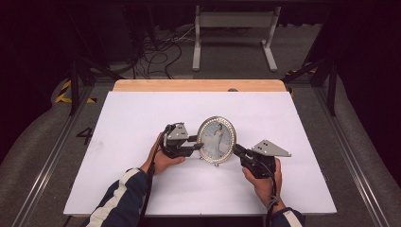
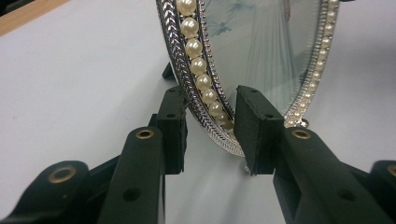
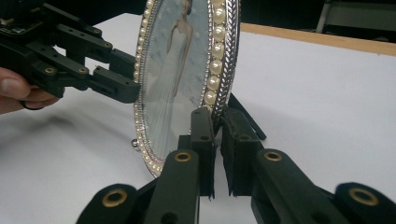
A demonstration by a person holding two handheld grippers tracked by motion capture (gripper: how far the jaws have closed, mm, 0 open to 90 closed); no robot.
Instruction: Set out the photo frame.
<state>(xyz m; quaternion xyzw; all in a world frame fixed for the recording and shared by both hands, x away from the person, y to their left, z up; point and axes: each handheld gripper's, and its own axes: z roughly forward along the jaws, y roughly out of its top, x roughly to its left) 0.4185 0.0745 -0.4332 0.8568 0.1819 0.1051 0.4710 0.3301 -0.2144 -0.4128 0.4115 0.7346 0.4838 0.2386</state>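
Both my grippers at the oval picture frame, one on each edge.

The oval picture frame (image 1: 216, 140) stands upright near the middle of the white table (image 1: 142, 123), and I have a gripper on either side of it. My right gripper (image 3: 217, 122) is clamped on the pearl-trimmed rim, a pad pressed to its front and another to its back. My left gripper (image 2: 208, 122) straddles the opposite rim with its jaws part-way apart; the back pad looks just about touching the silver edge, though I cannot tell for sure, and the front pad (image 2: 254, 126) stands clear of the glass with a gap showing. In the high view, my left hand (image 1: 161, 158) rests on the table.
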